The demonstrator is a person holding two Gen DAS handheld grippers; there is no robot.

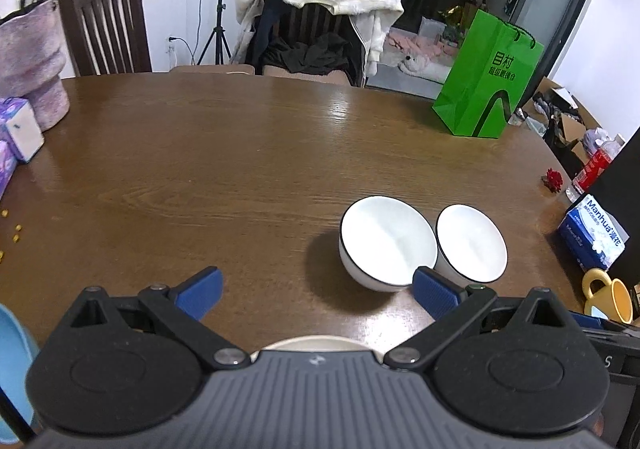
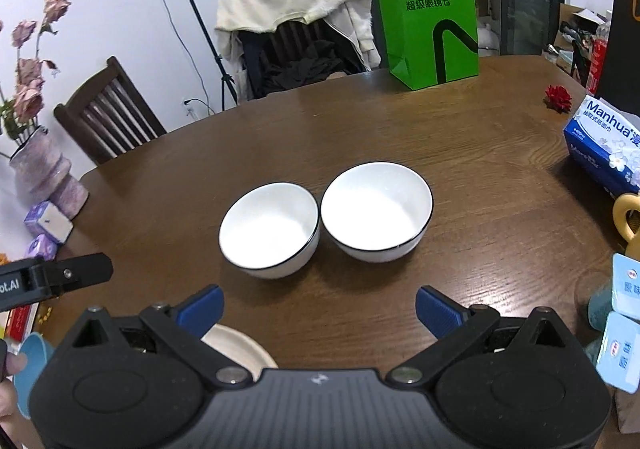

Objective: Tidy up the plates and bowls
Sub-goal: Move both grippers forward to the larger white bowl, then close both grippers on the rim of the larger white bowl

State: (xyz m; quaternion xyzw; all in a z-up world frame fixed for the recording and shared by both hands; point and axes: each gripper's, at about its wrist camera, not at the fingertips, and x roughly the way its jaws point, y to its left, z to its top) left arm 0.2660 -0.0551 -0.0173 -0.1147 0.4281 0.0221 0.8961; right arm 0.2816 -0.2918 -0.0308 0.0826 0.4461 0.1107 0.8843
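Note:
Two white bowls with thin black rims stand side by side, touching, on the brown wooden table. In the right wrist view the left bowl and the right bowl lie just ahead of my open right gripper, which holds nothing. In the left wrist view the same bowls, larger and smaller-looking, sit ahead and to the right of my open, empty left gripper. A cream plate lies near the table's front edge, partly hidden under the grippers; its rim shows below the left gripper.
A green paper bag stands at the far edge. A blue tissue box, a yellow mug and a red flower are on the right. A pink vase and small boxes stand at left. Chairs ring the far side.

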